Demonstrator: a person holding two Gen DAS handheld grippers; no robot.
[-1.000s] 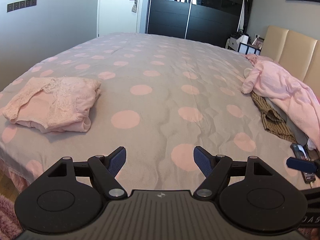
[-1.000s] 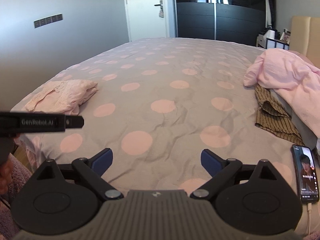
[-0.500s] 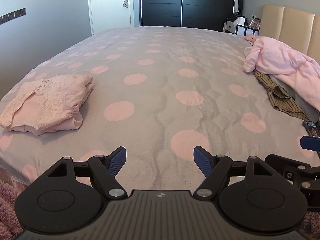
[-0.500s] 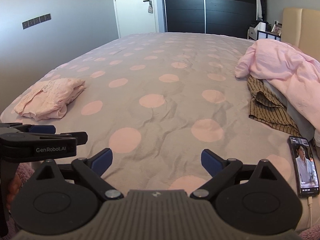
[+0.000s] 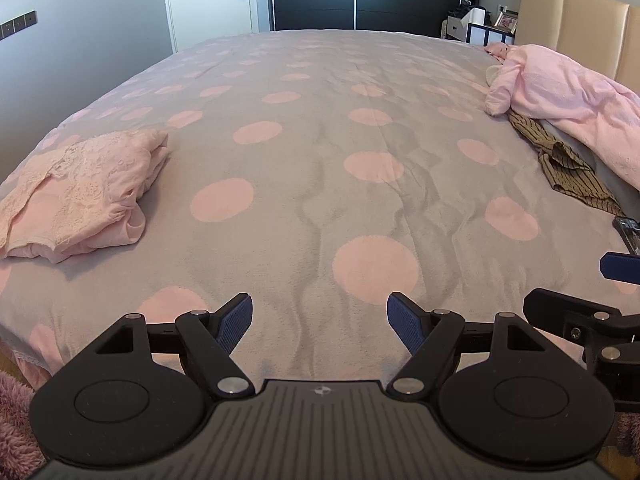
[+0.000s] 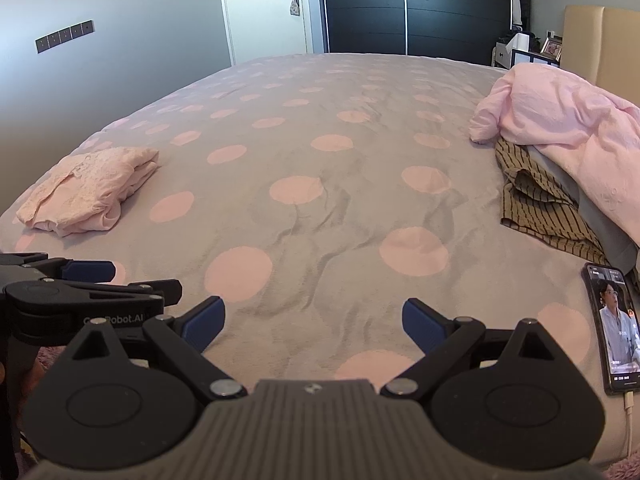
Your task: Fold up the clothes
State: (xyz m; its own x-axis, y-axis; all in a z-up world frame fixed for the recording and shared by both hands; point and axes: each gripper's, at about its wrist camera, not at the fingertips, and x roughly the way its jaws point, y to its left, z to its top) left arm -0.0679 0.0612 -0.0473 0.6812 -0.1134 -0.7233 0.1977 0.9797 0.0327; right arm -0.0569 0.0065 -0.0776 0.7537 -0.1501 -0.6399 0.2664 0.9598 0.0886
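Blue-padded black left gripper (image 5: 320, 322) and right gripper (image 6: 314, 326) hover over the near edge of the grey bed cover with pink dots (image 5: 320, 152), jaws apart, nothing between them. Black smartphone (image 6: 616, 328) lies at the cover's near right edge. Folded pale pink lace garment (image 5: 80, 188) sits near-left; brown striped garment (image 6: 536, 204) and crumpled pink garment (image 6: 568, 120) farther right.
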